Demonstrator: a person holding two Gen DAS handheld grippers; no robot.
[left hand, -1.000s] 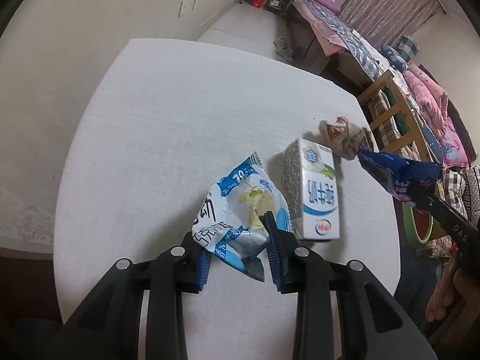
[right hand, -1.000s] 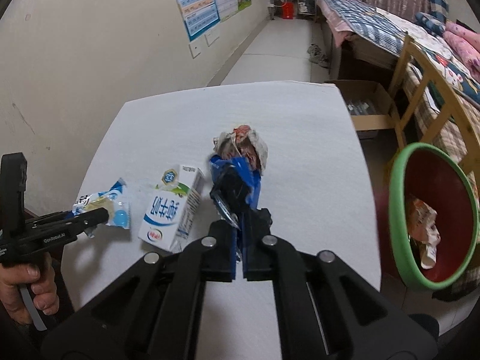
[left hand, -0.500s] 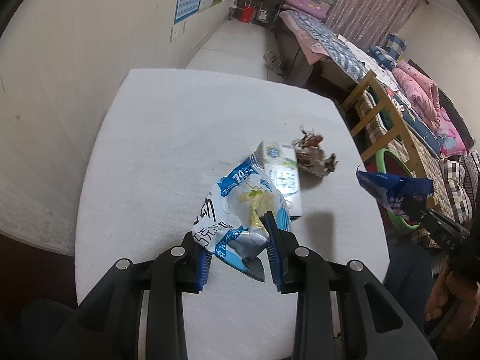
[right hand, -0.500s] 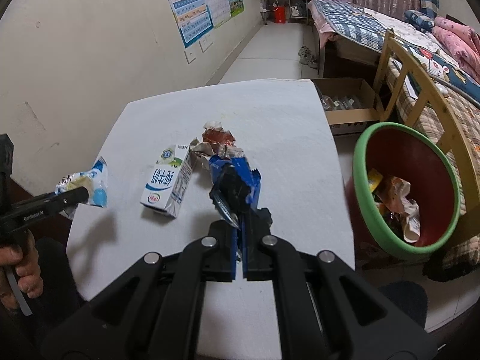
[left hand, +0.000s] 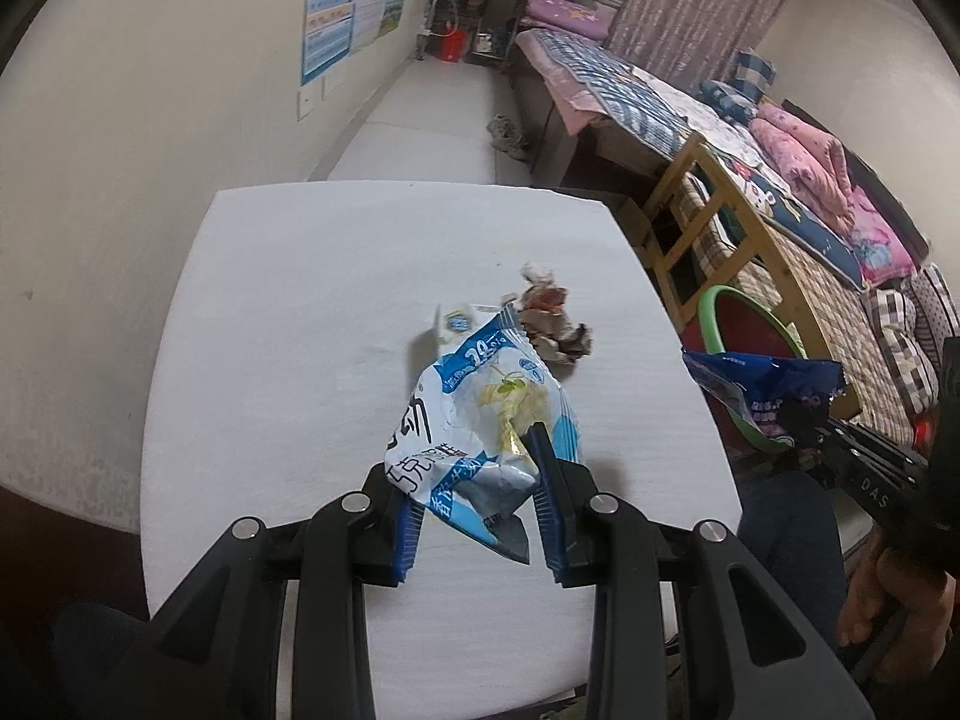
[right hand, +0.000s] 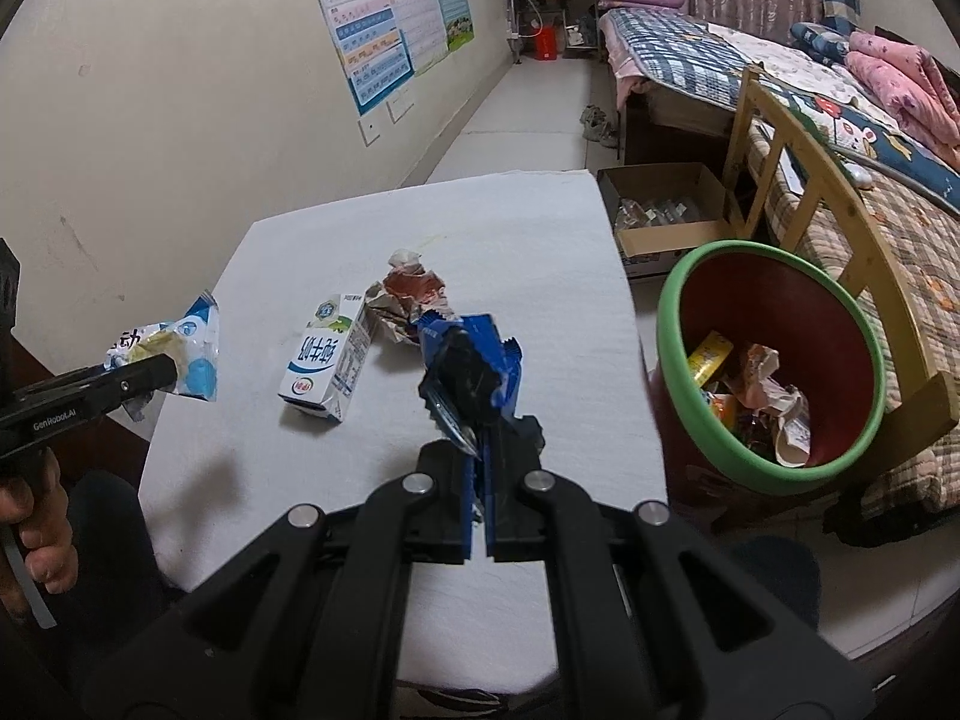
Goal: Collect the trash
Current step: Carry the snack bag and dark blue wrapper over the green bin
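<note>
the left hand-held gripper (left hand: pixel 480 480) grips a white-and-blue snack bag (left hand: pixel 480 414) between its blue pads, held above the white table (left hand: pixel 300 312). the right hand-held gripper (right hand: pixel 483 468) is clenched on a crumpled dark blue wrapper (right hand: pixel 468 366). the right wrist view alone shows the full milk carton (right hand: pixel 327 363) lying on the table at 10 o'clock from that wrapper, with a crumpled red-and-white paper wad (right hand: pixel 408 300) touching its far end; in the left wrist view the snack bag hides most of the carton. only the right view looks into the green-rimmed red bin (right hand: pixel 678 306) at 3 o'clock beside the table, with wrappers inside, and shows the cardboard box (right hand: pixel 660 234) behind it.
</note>
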